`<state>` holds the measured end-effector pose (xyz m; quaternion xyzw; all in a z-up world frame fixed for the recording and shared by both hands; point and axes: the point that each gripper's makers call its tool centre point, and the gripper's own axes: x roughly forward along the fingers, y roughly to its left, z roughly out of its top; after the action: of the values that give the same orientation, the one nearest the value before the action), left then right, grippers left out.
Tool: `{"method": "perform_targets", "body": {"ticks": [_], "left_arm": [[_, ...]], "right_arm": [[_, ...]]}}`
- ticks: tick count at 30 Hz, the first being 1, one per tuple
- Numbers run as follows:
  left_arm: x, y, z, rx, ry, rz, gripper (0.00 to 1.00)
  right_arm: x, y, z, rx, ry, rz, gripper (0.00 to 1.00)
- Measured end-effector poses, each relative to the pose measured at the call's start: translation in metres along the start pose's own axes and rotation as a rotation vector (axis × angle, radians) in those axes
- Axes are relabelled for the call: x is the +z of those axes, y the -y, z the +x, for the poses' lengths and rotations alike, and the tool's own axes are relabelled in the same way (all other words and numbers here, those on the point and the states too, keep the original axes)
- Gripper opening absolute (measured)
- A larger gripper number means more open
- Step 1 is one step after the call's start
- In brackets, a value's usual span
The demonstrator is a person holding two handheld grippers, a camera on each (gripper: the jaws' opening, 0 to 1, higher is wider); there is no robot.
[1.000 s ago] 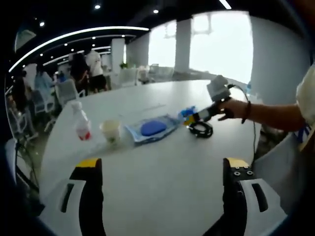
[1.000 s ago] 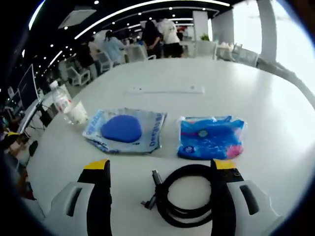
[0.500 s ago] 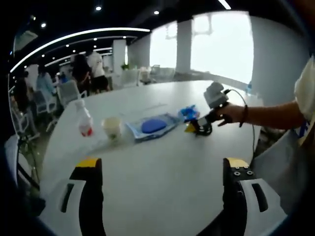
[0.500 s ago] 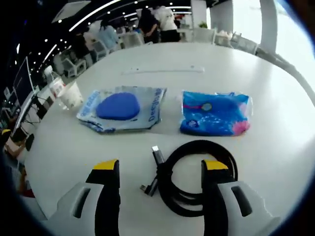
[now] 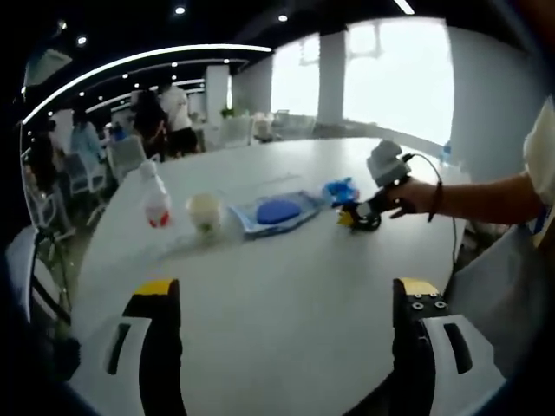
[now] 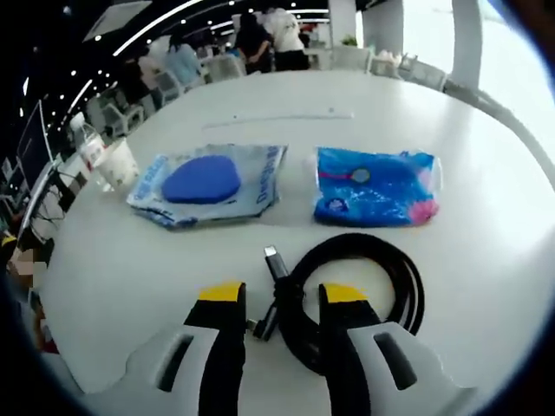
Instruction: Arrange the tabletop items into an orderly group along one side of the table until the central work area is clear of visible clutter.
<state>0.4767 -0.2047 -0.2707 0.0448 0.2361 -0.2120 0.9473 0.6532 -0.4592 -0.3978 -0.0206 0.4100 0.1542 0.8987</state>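
A black coiled cable (image 6: pixel 408 277) lies on the white table (image 6: pixel 130 260). My right gripper (image 6: pixel 282 295) is shut on the coil's left side, beside its plug. Beyond the cable lie a blue packet (image 6: pixel 373 186) and a clear bag with a blue pad (image 6: pixel 208 178). A paper cup (image 6: pixel 117 165) and a small bottle (image 6: pixel 91 147) stand at the far left. My left gripper (image 5: pixel 282 290) hovers open over bare table with nothing between its fingers. Ahead of it I see the bottle (image 5: pixel 156 198), cup (image 5: pixel 205 212), clear bag (image 5: pixel 279 211), blue packet (image 5: pixel 341 189) and right gripper (image 5: pixel 368 212).
A person's hand (image 5: pixel 416 195) and forearm come in from the right, holding the right gripper. A thin white strip (image 6: pixel 277 117) lies further back on the table. People and chairs (image 5: pixel 121 156) stand beyond the table's far edge. Bare tabletop lies in front of the left gripper.
The right gripper's jaws have closed from wide apart onto the cable's coil. The left gripper stays open; its view has shifted slightly.
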Motion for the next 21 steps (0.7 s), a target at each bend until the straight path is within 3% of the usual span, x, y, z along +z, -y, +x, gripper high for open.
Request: {"method": "perform_targets", "body": {"ticks": [2,5,11,15,21], "left_arm": [[0.0006,-0.0006,-0.0003,0.001,0.015,-0.027,0.99],[-0.0016,-0.0031,0.0008,0.011,0.018,-0.025,0.99],[-0.0075,-0.0028,0.0018,0.01,-0.001,-0.039,0.97],[-0.0084,-0.0042,0.0012,0.024,-0.008,-0.02,0.97],[-0.0055,0.0029,0.0009,-0.005,0.007,-0.056,0.94]], "right_arm": [[0.0008,0.0004,0.0001,-0.005,0.001,0.001,0.28],[-0.0006,0.0059,0.0008,-0.044,-0.005,0.011,0.14],[-0.0004,0.0072,0.0005,-0.051,-0.006,0.059,0.13],[-0.0003,0.007,0.0008,-0.049,-0.014,0.041,0.12],[0.003,0.0066,-0.0008,-0.052,0.011,0.053,0.1]]}}
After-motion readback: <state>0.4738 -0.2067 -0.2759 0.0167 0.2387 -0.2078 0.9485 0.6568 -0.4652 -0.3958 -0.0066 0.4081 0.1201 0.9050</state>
